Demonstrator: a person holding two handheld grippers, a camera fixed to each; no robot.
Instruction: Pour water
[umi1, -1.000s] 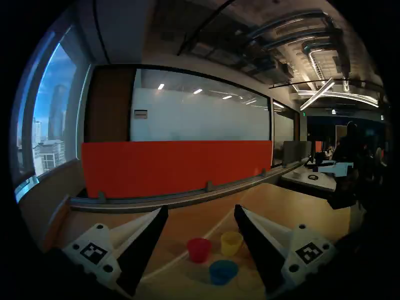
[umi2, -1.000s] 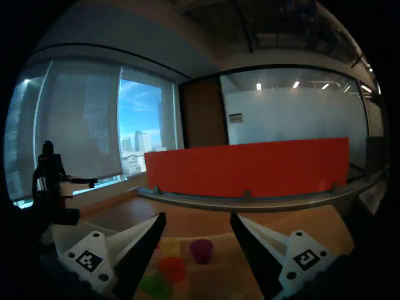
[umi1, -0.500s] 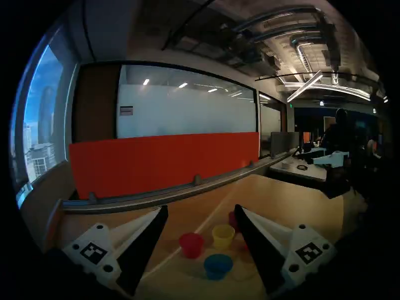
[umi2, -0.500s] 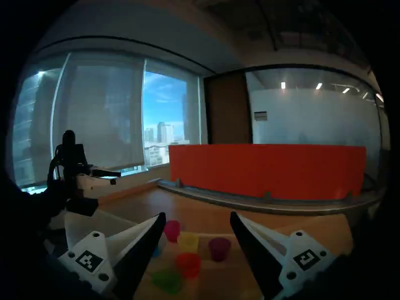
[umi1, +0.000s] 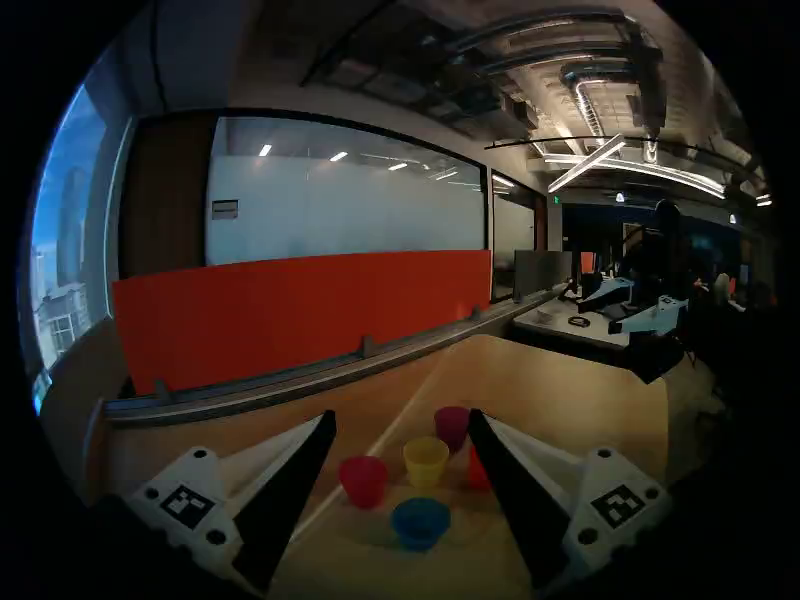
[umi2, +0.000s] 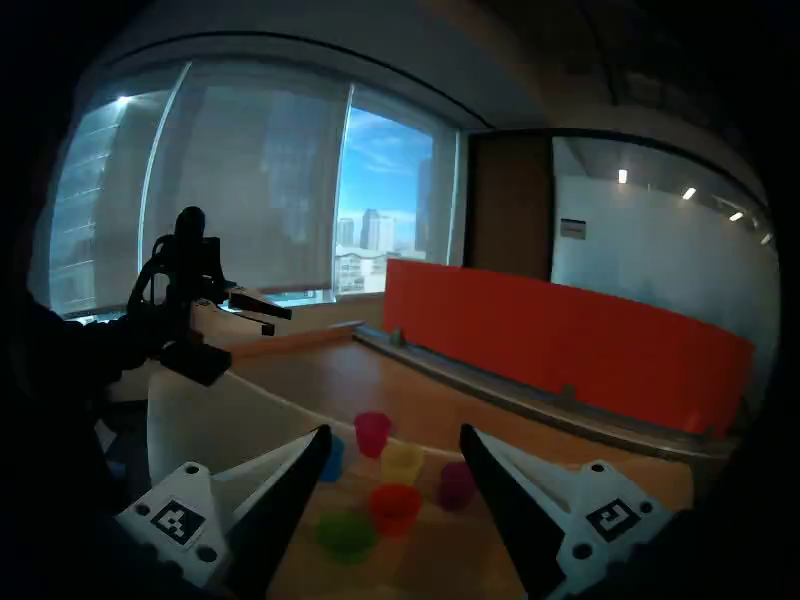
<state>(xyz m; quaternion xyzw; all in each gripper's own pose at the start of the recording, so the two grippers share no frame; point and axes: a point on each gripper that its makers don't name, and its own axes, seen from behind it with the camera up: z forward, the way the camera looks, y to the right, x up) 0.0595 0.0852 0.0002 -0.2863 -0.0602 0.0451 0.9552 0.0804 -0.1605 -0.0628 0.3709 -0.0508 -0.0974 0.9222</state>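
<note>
A: L gripper view – what's noted round about?
B: A wooden worktop (umi1: 570, 385) is seen, backed by an orange partition (umi1: 300, 310) w/ frosted glass above. A window (umi1: 55, 260) is set at far L. More desks are made out at R, plus a white shape (umi1: 655, 318) held up by a dark figure – poss. the other gripper, too dim to tell.

A: Pos. of the cups (umi1: 425, 456)?
B: Clustered upright on the worktop, low centre, just beyond the fingertips. The pink cup (umi1: 362, 480), yellow cup (umi1: 426, 463), blue cup (umi1: 420, 522) and purple cup (umi1: 452, 426) are seen whole. The red cup (umi1: 478, 470) is half hidden by the R-hand finger.

A: R gripper view?
B: The same cluster is viewed from another side, w/ a green cup (umi2: 345, 532) nearest the camera. The blue cup is partly blocked by the L-hand finger. At L, a black-and-white device (umi2: 195, 270) is held up by a dark sleeve (umi2: 90, 350), w/ big shaded windows behind.

A: Fingers?
B: Left gripper (umi1: 400, 415): fingers (umi1: 290, 480) are spread wide, nothing clamped or touched. The cups are framed in the gap but lie apart from the tips. Right gripper (umi2: 395, 432): likewise spread wide, nothing held, kept clear of the cups.
</note>
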